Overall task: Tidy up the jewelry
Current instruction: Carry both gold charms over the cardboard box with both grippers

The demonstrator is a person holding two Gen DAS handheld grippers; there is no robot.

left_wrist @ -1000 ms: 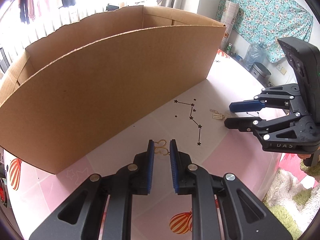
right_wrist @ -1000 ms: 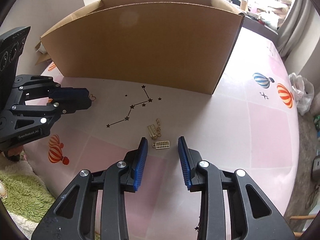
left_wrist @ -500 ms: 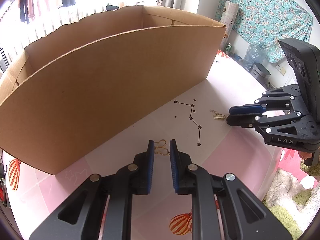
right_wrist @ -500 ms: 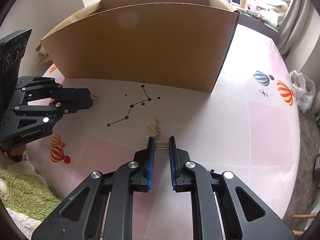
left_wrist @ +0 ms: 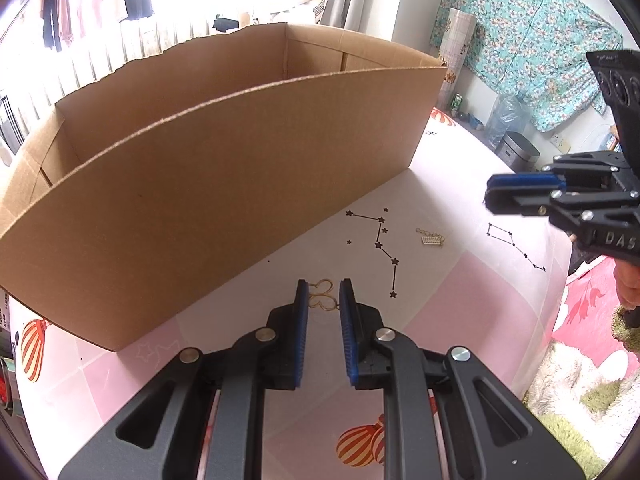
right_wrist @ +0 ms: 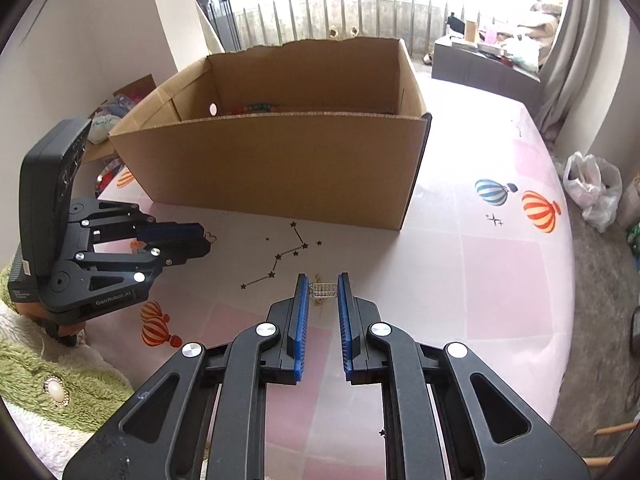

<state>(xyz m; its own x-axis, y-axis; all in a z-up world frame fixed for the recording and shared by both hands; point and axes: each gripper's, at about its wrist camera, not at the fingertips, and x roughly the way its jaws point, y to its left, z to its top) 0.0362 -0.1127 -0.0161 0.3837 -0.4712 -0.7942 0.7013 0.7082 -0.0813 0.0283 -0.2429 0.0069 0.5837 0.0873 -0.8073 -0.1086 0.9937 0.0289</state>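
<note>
Pinching gold abacus charm (right_wrist: 325,290): right hand-held gripper (right_wrist: 323,294); left hand-held gripper (left_wrist: 323,299) pinching gold earring (left_wrist: 323,300) w/ jaws narrow

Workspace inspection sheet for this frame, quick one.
Surface: pink tablecloth, balloon and constellation prints.
Job's things: open cardboard box; one gold charm earring loose on the cloth.
Clutter: nothing seen.
Grippers: left gripper shut on gold heart earring; right gripper shut on a second charm earring.
Cables: nothing seen.
Surroundings: plastic bag on the floor, floral cloth on the wall.
</note>
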